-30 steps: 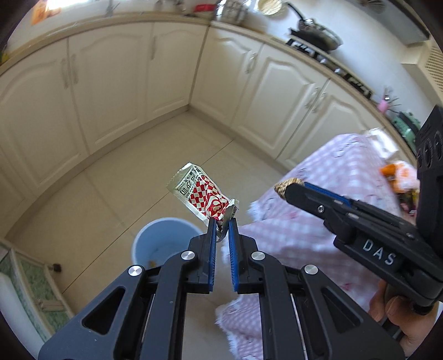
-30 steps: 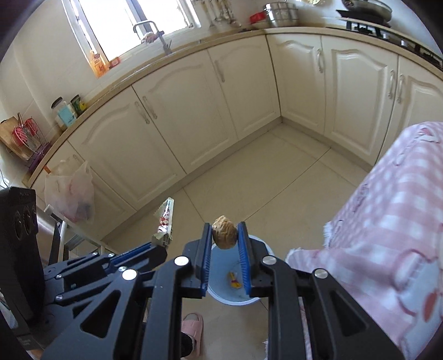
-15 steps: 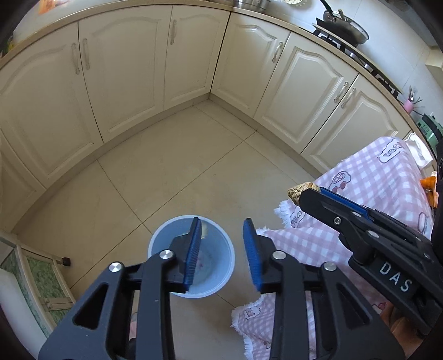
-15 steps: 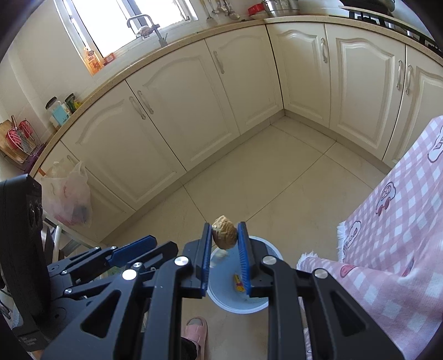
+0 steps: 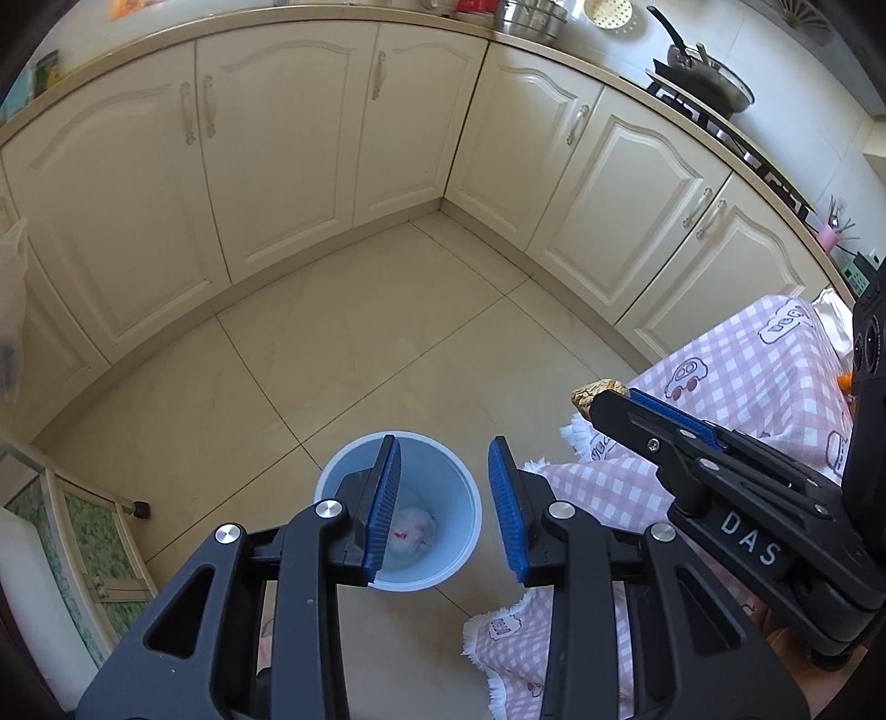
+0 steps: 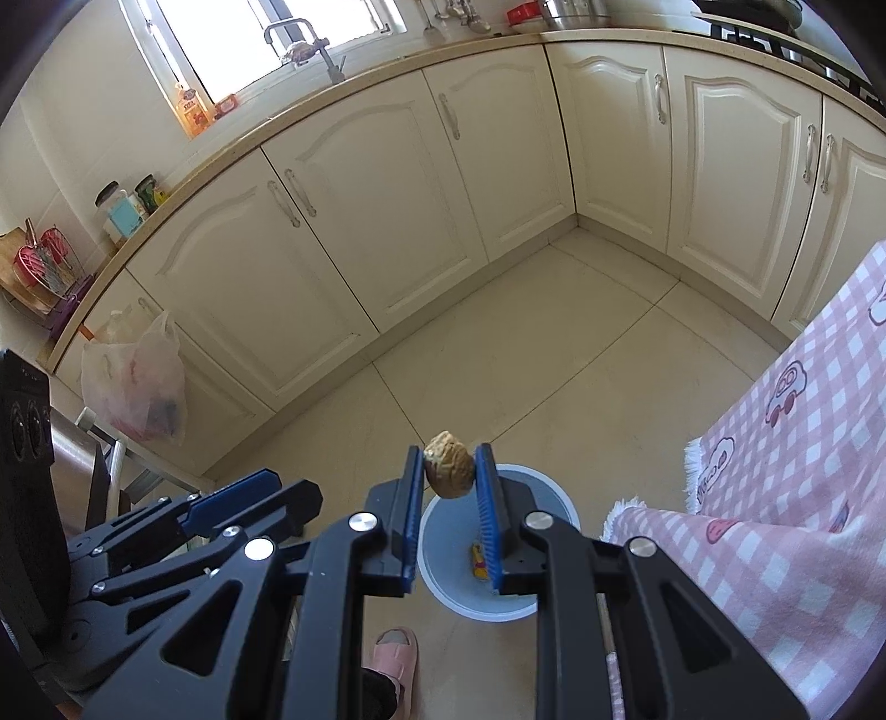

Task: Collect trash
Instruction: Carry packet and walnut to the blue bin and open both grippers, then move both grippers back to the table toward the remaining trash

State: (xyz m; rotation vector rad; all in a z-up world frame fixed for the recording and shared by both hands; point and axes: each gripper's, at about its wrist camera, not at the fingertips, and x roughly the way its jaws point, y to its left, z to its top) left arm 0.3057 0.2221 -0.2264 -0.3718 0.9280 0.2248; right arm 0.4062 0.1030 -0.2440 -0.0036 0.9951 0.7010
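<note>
Both tongs hang over the round pale-blue plastic bin (image 5: 398, 512) on the tiled floor (image 5: 343, 332). Left tongs (image 5: 443, 512) gape with nothing between them; right tongs (image 6: 449, 512) pinch a wrinkled brown walnut-like lump (image 6: 449, 472) at their tips, above the bin.

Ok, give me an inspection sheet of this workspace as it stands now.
Surface: beige tiled floor; table under a pink checked cloth.
Job's things: blue bin on the floor, a wrapper inside; brown walnut-like lump.
Clutter: plastic bag hanging by the cabinets.
Grippers: left gripper open, nothing between its jaws, over the bin; right gripper shut on the lump.
Cables: nothing seen.
Surroundings: cream cabinets, sink tap, a slippered foot.
</note>
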